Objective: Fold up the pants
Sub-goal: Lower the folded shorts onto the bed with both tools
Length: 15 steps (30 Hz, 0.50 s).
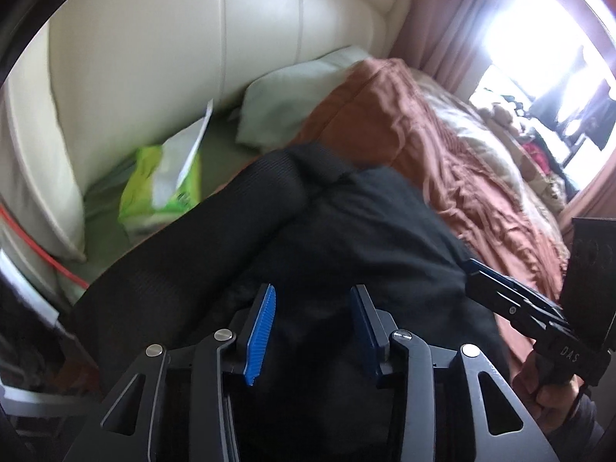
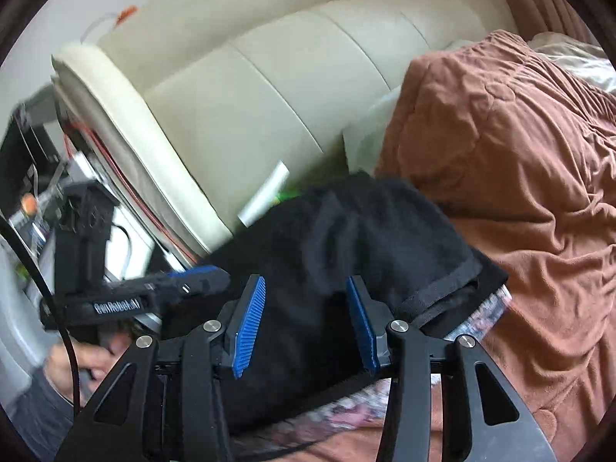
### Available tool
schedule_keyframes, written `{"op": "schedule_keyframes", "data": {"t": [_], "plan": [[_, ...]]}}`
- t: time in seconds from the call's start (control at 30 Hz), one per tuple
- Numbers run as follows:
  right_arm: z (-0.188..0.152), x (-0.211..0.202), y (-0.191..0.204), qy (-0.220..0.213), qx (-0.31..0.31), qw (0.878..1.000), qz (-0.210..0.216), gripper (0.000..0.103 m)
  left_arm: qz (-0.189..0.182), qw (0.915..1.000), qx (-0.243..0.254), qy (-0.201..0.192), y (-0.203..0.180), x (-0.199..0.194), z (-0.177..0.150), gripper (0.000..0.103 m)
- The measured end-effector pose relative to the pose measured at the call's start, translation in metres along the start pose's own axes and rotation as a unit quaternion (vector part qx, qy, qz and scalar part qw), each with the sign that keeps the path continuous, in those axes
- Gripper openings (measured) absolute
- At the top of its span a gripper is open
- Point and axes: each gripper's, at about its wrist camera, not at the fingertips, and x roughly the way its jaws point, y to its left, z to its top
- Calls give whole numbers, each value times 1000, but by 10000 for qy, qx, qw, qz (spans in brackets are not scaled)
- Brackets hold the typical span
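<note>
The black pants point(image 1: 365, 223) lie bunched on the bed, with a ribbed band rolled at their upper left. My left gripper point(image 1: 312, 288) hovers just over them, its blue pads apart and only dark cloth showing in the gap. In the right wrist view the pants point(image 2: 365, 231) show a hemmed edge at the right. My right gripper point(image 2: 305, 280) stands open above them, with nothing pinched between its pads. The right gripper point(image 1: 475, 269) reaches in from the right edge of the left wrist view. The left gripper point(image 2: 208, 275) comes in from the left of the right wrist view, held by a hand point(image 2: 73, 362).
A rust-brown quilt point(image 2: 519, 177) covers the bed to the right. A cream padded headboard point(image 1: 161, 61) stands behind. A green and white packet point(image 1: 169, 188) and a pale pillow point(image 1: 292, 100) lie at the headboard's foot. A bright window point(image 1: 539, 50) is at the far right.
</note>
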Motion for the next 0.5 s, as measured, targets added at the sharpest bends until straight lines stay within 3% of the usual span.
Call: {"op": "schedule_keyframes", "data": {"t": [0.13,0.27,0.43,0.5], "plan": [[-8,6,-11,-168,51,9998,-11,41,-54,9998,-159,41,10,4,-8,43],[-14,-6,-16,-295,238,9993,-43,41,124,9999,52,17,1,1,-12,43],[-25,-13,-27,-126,374,9988,-285,41,140,9997,60,-168,-5,-17,-18,43],[-27,-18,-33,-29,548,9983,-189,41,124,9995,133,-257,-11,-27,-21,43]]}}
